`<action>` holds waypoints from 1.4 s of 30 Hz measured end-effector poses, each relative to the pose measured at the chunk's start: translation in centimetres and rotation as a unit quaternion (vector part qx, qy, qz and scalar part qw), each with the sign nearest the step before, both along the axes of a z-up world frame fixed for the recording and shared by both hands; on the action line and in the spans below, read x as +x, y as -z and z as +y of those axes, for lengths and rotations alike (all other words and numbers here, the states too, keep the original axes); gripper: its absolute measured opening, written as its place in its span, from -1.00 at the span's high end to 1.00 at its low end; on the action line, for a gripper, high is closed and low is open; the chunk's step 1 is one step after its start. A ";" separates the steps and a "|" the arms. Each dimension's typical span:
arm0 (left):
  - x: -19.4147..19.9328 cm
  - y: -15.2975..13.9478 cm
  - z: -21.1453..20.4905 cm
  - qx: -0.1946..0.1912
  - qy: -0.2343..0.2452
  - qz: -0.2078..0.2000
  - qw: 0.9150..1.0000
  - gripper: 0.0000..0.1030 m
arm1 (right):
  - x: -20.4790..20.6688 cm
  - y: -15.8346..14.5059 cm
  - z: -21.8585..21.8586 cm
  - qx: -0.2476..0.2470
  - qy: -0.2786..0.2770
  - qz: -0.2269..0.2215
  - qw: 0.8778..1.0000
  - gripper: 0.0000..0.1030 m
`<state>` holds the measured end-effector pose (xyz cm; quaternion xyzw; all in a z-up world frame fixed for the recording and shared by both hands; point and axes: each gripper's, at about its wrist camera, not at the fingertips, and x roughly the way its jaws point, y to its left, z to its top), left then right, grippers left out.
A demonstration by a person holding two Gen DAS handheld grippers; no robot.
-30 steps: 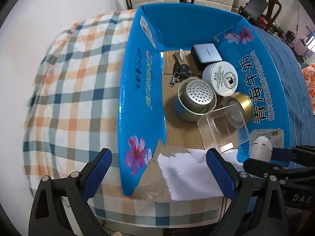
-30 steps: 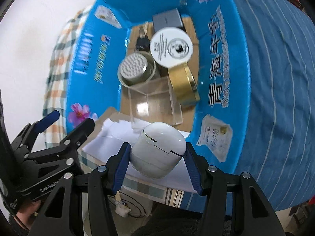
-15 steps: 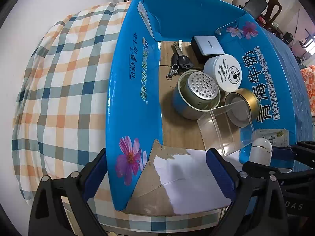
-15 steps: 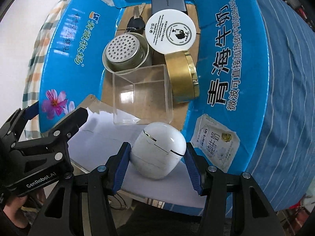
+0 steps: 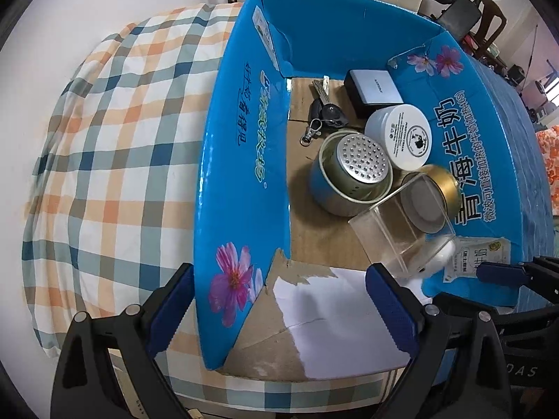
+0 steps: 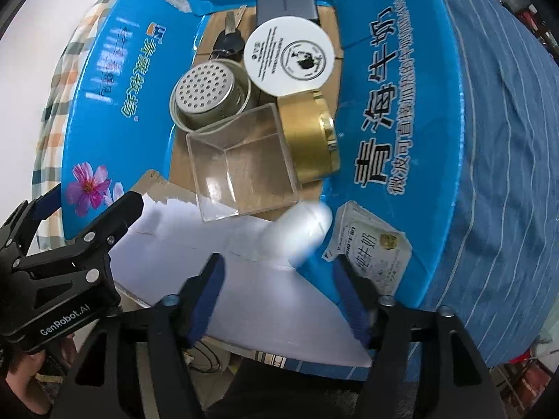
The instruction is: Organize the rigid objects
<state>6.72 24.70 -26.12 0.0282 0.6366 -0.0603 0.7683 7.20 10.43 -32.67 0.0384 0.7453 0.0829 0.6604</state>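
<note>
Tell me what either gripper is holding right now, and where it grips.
Nothing. The right gripper is open; the blurred white rounded case sits beyond its fingertips, untouched. The left gripper is open and empty.

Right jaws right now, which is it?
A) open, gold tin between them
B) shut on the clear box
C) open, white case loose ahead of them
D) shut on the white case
C: the right gripper has its jaws spread wide with nothing between them, and the white case shows as a blur just beyond them, beside the clear box.
</note>
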 end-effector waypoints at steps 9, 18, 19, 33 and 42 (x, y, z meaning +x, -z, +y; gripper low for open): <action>0.1 -2.6 -0.4 -0.003 -0.014 -0.024 1.000 -0.90 | 0.0 -3.6 -1.9 0.006 0.019 -0.052 0.998 -0.79; -0.1 -8.7 -1.7 0.011 -0.038 -0.071 0.997 -0.91 | 0.9 -9.7 -4.6 0.006 0.027 -0.128 0.991 -0.81; -0.3 -9.6 -1.9 0.013 -0.041 -0.076 0.996 -0.91 | 0.9 -10.4 -4.9 0.008 0.028 -0.135 0.990 -0.81; -4.4 -25.1 -7.6 0.002 -0.039 -0.190 0.981 -0.91 | -2.5 -26.4 -10.7 0.055 0.043 -0.229 0.971 -0.82; -6.5 -29.2 -9.6 0.006 -0.043 -0.211 0.977 -0.91 | -4.9 -33.5 -14.1 0.055 0.049 -0.275 0.959 -0.85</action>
